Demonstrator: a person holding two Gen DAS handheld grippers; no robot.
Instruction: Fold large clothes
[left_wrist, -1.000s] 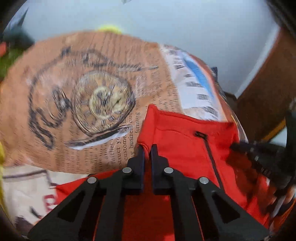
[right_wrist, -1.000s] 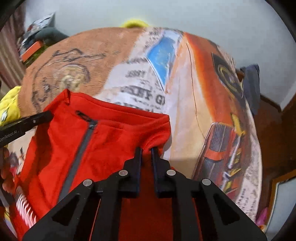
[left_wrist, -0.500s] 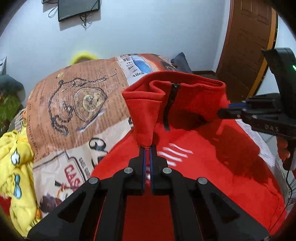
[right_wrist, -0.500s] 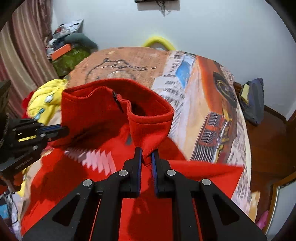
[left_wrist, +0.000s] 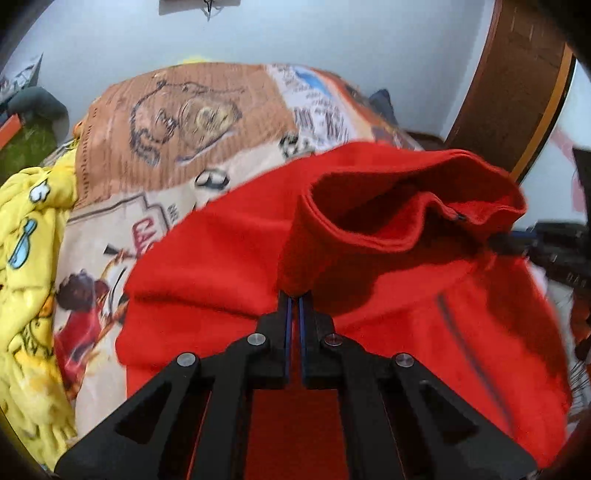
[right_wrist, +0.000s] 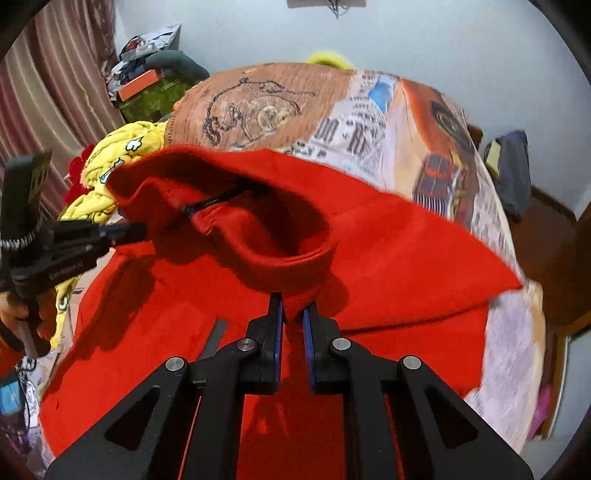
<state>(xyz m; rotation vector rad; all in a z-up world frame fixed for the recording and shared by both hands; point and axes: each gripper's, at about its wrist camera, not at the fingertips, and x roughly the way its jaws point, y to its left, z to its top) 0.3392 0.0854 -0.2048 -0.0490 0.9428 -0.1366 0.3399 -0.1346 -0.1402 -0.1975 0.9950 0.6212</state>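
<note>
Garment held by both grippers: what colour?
Plain red garment, dark zip; clearest in the right wrist view.

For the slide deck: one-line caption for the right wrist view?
Right gripper pinches the red fleece jacket over the printed bedspread; left gripper grips its far edge.

L gripper (left_wrist: 294, 295) clamped on red jacket (left_wrist: 369, 236) hem | over printed bedspread (left_wrist: 155, 140)

- Red garment (left_wrist: 388, 317): soft, matt fleece cloth
- Bedspread (right_wrist: 280, 107): printed woven cloth, matt
- Left tool (left_wrist: 295, 299): matt black plastic, shiny metal pins
- Door (left_wrist: 517, 74): brown wood
</note>
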